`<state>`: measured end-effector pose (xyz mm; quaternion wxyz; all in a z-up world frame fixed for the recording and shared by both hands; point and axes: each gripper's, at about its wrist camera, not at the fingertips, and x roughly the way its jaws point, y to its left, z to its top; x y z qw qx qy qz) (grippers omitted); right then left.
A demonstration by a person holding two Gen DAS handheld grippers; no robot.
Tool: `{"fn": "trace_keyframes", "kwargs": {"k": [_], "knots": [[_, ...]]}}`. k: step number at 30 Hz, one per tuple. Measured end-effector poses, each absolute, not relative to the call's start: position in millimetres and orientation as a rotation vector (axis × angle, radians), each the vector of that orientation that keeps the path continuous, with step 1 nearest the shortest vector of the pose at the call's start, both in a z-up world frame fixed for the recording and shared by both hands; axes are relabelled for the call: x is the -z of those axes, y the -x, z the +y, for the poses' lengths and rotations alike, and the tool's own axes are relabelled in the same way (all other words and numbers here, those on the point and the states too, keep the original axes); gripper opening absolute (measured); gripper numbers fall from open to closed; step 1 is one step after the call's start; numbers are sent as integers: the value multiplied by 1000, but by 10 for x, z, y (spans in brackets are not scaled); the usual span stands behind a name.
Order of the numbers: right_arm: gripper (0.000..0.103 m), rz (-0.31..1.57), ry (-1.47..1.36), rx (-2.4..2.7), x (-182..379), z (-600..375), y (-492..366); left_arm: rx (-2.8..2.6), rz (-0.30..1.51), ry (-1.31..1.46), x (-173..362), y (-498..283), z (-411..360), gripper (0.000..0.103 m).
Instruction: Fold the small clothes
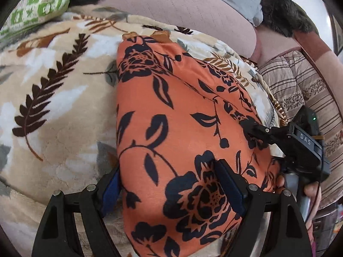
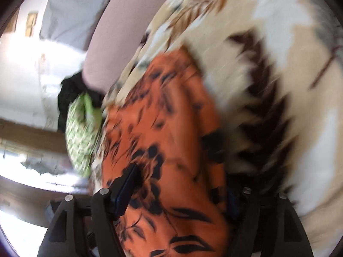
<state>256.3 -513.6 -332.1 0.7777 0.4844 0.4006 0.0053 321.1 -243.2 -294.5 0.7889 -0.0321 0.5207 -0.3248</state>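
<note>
An orange cloth with a black flower print (image 1: 171, 111) lies folded into a long strip on a beige leaf-patterned blanket (image 1: 53, 107). My left gripper (image 1: 170, 188) is open over its near end. One blue pad sits at the cloth's left edge and the other finger rests on top of the fabric. My right gripper comes in from the right, held by a hand (image 1: 310, 190), with one fingertip (image 1: 255, 129) on the cloth's right edge. The right wrist view is blurred. It shows the right gripper (image 2: 179, 194) standing wide with the orange cloth (image 2: 171, 128) between its fingers, the right finger mostly hidden by fabric.
A green-and-white patterned cloth (image 1: 40, 2) lies at the blanket's far left corner, next to something black (image 2: 70, 94). A pink cushion (image 1: 182, 6) borders the far side. A striped quilt (image 1: 300, 90) and a dark furry item (image 1: 283, 6) lie to the right.
</note>
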Motion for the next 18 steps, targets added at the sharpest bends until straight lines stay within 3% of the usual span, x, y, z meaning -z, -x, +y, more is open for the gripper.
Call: {"fn": "trace_keyframes", "kwargs": {"k": [3,5,6,7,10,18], "knots": [[75,857,-1016,-36,3311,-4976,-2623,712,1109,129,2923,-3227,-2373,84],[68,842,-981,-25,3290,-4906,-2623,715,1094,151,2895,-3223,-2359,81],[64,837,-965,-16,3277,-4883,-2617,713,1081,149,2873,-3206,-2351,73],[54,831,-956,-7,3258,-4870,-2602,707,1066,139,2851,-3188,-2349,59],[44,801,-901,15,3137,-4815,-2572,704,1035,120,2774,-3148,-2319,47],[39,722,-756,19,2692,-4546,-2478,689,949,142,2468,-3004,-2103,42]]}}
